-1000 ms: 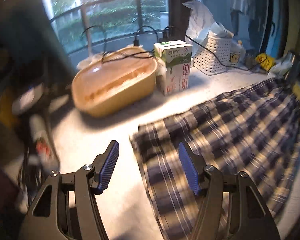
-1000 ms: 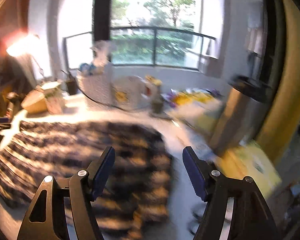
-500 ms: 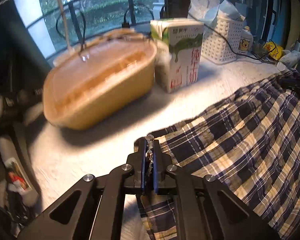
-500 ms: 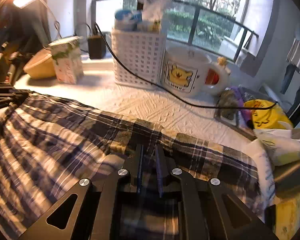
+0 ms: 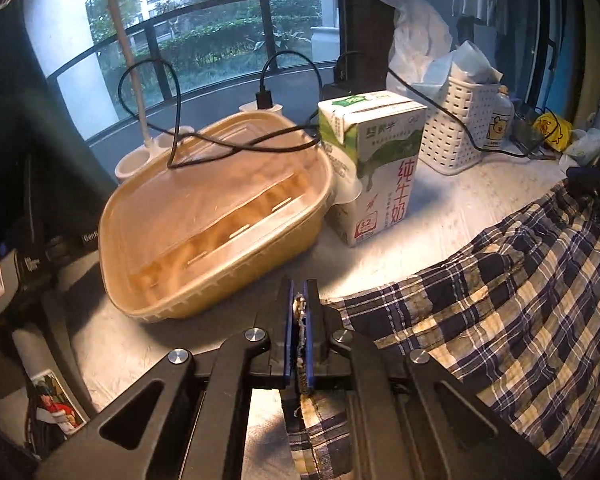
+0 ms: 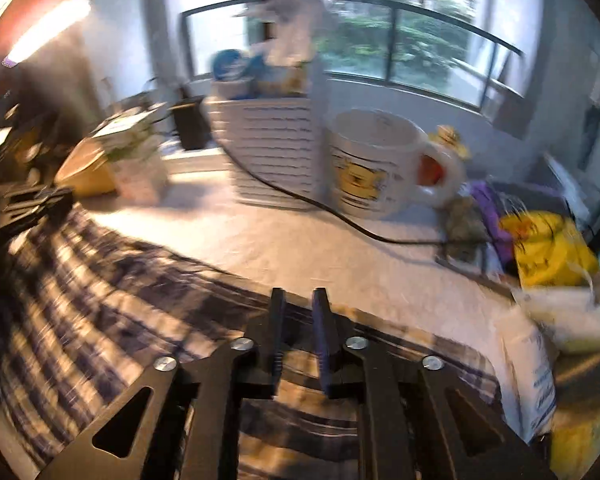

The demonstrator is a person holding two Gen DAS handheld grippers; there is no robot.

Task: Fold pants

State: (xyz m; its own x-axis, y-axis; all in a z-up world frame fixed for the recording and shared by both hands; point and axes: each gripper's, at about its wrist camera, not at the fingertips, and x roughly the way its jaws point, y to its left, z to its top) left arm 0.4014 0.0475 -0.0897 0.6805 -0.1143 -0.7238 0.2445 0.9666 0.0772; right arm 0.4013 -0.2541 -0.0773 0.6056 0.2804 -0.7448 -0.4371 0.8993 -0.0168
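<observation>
Dark blue and cream plaid pants (image 5: pixel 512 312) lie spread on a white textured tabletop (image 5: pixel 452 216). My left gripper (image 5: pixel 299 304) is shut on the near-left corner of the pants and holds the cloth pinched between its blue pads. In the right wrist view the pants (image 6: pixel 100 292) are blurred by motion. My right gripper (image 6: pixel 299 312) sits at their far edge with its jaws nearly shut, a narrow gap between them. Cloth lies under the fingers.
A tan lidded food container (image 5: pixel 216 216) and a milk carton (image 5: pixel 374 168) stand just beyond my left gripper. A white basket (image 5: pixel 456 128) and black cables (image 5: pixel 220 140) are behind. In the right wrist view a duck mug (image 6: pixel 376 164), the basket (image 6: pixel 276 152) and a yellow bag (image 6: pixel 548 248) stand close.
Both grippers closed on the pants' edge half a second ago. Since then the left has lifted its corner slightly; the right view has shifted and blurred, and its jaws show a slightly wider gap.
</observation>
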